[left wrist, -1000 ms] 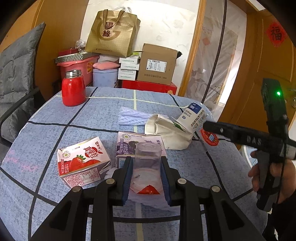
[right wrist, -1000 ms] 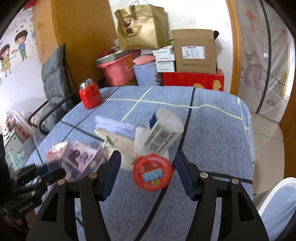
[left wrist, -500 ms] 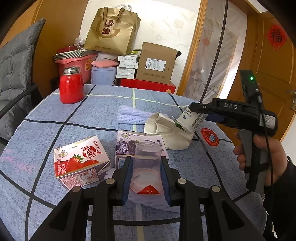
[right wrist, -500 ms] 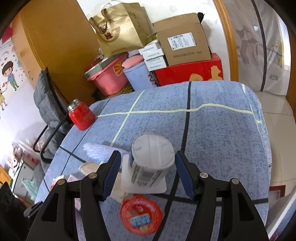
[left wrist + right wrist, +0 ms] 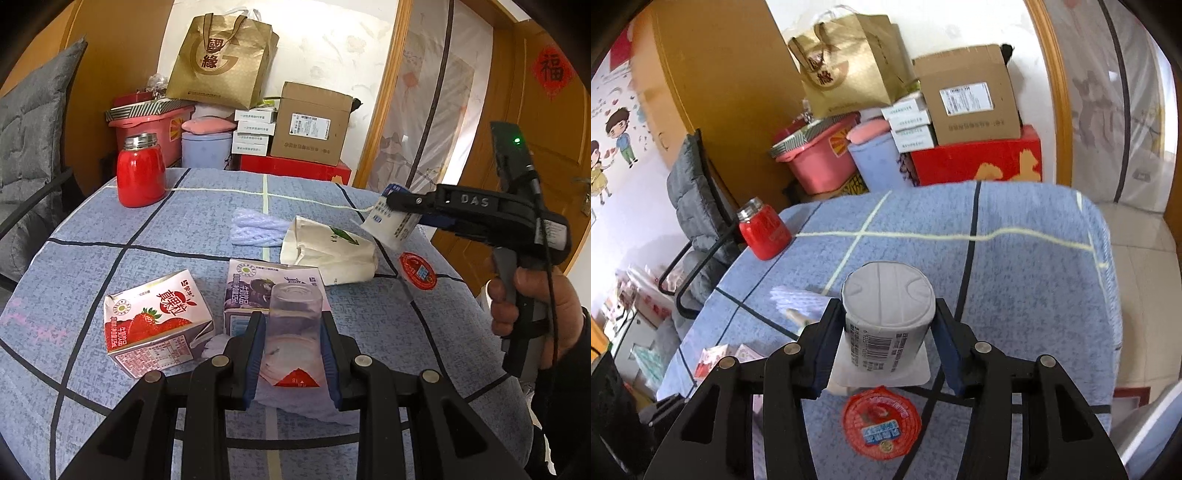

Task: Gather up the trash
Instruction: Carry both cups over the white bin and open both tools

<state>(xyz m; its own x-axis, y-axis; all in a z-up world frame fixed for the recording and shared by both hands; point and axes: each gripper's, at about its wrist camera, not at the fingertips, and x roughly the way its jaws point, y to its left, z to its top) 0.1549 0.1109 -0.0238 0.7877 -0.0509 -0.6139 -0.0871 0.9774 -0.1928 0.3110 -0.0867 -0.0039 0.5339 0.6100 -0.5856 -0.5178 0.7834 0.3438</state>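
Collecting has barely begun: the left hand-held gripper (image 5: 293, 345) is clamped on a clear cup (image 5: 293, 325), the right hand-held gripper (image 5: 888, 341) is closing around a yogurt pot (image 5: 888, 314) above the bench (image 5: 1034, 280), while two cartons (image 5: 159, 321), a bag (image 5: 328, 251) and a red lid (image 5: 881, 422) remain there.

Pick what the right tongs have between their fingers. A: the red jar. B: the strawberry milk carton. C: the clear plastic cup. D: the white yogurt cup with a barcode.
D: the white yogurt cup sits between the closing fingers of the right tongs, bottom toward the camera.
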